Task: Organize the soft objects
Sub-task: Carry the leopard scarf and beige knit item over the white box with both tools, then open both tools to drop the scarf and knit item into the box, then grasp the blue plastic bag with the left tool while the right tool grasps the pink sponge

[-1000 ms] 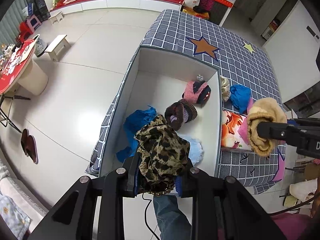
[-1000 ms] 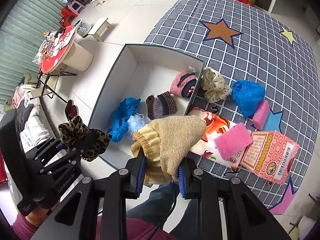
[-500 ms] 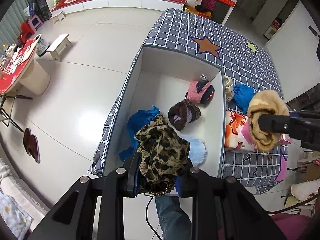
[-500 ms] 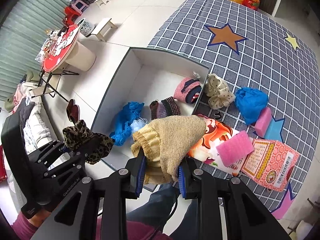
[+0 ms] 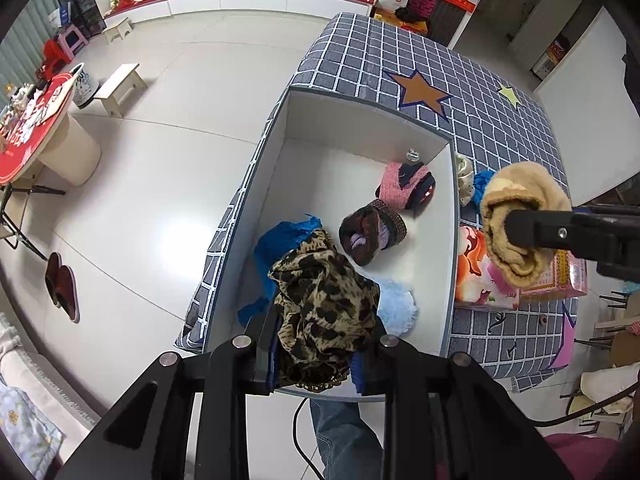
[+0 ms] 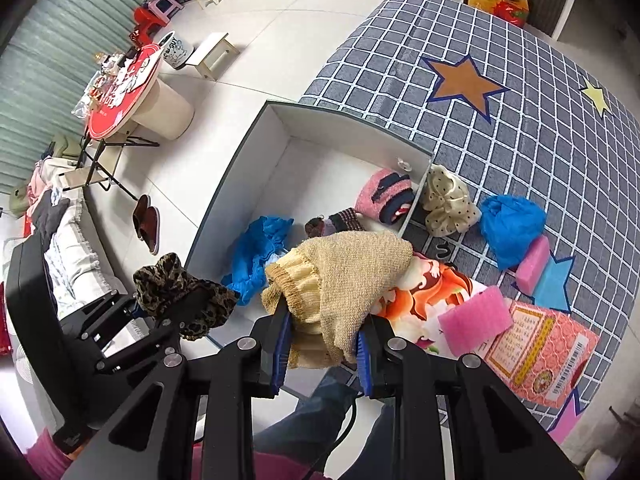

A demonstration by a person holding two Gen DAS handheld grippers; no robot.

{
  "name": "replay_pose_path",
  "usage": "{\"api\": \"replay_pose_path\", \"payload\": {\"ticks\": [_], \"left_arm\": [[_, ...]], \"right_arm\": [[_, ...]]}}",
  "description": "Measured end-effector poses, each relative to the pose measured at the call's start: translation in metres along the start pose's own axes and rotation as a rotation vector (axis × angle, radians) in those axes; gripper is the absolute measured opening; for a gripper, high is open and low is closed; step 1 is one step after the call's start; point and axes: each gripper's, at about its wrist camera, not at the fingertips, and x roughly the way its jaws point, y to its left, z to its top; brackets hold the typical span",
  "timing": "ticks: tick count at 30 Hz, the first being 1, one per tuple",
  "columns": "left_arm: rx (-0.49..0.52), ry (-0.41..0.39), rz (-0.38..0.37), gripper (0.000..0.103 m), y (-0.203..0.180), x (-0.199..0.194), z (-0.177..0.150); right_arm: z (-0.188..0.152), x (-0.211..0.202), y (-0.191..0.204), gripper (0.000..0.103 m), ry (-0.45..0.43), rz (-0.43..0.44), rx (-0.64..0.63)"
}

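Note:
My left gripper (image 5: 316, 356) is shut on a leopard-print cloth (image 5: 324, 304), held above the near end of an open white box (image 5: 360, 120). My right gripper (image 6: 322, 350) is shut on a tan knitted hat (image 6: 348, 268), held over the box's near right wall. In the left wrist view the tan knitted hat (image 5: 520, 216) hangs at the right on the other gripper's fingers. Inside the box lie a blue cloth (image 6: 260, 252), a pale blue puff (image 5: 396, 304), a dark striped knit (image 5: 372, 232) and a pink and navy knit (image 5: 404, 186).
On the checked cloth (image 6: 460, 140) right of the box lie a dotted cream bow (image 6: 448, 200), a blue bag (image 6: 512, 224), pink sponges (image 6: 476, 320), a cartoon-print packet (image 6: 424, 300) and a pink carton (image 6: 540, 360). A red round table (image 6: 124, 88), stools and slippers (image 6: 146, 224) stand on the floor at left.
The right gripper with the tan hat has drifted slightly across toward the box. The left gripper has stayed put with the leopard cloth.

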Motion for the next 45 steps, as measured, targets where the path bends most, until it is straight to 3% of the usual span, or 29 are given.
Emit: {"api": "replay_pose_path", "payload": {"ticks": [9, 21, 24, 26, 27, 28, 29, 32, 38, 42, 45], "left_arm": [[0.012, 0.057, 0.008, 0.029, -0.004, 0.024, 0.002], [0.007, 0.071, 0.027, 0.029, -0.006, 0.037, 0.009], [0.014, 0.062, 0.024, 0.032, -0.008, 0.037, 0.009], [0.029, 0.05, 0.025, 0.047, -0.01, 0.035, 0.01], [0.033, 0.043, 0.026, 0.053, -0.011, 0.034, 0.01], [0.033, 0.037, 0.027, 0.067, -0.011, 0.033, 0.01], [0.033, 0.03, 0.023, 0.08, -0.012, 0.031, 0.01], [0.016, -0.023, -0.003, 0.091, -0.009, 0.023, 0.01], [-0.028, -0.111, -0.126, 0.092, -0.003, -0.004, 0.024], [-0.007, -0.197, -0.186, 0.092, -0.013, -0.027, 0.048], [0.037, -0.166, -0.201, 0.092, -0.033, -0.024, 0.069]], "right_arm": [[0.016, 0.022, 0.004, 0.029, 0.031, 0.011, 0.009], [0.034, 0.04, 0.01, 0.029, 0.051, -0.007, -0.022], [0.036, 0.042, 0.012, 0.029, 0.056, -0.005, -0.03], [0.037, 0.042, 0.012, 0.03, 0.052, -0.006, -0.036], [0.038, 0.042, 0.012, 0.033, 0.053, -0.005, -0.038], [0.038, 0.041, 0.012, 0.043, 0.054, -0.005, -0.037], [0.039, 0.04, 0.011, 0.062, 0.052, -0.006, -0.035], [0.041, 0.033, 0.008, 0.1, 0.032, 0.001, -0.025], [0.045, 0.012, -0.02, 0.102, 0.052, 0.016, 0.03], [0.043, -0.03, -0.072, 0.102, 0.012, 0.034, 0.129], [0.04, -0.058, -0.117, 0.102, -0.029, -0.025, 0.201]]}}
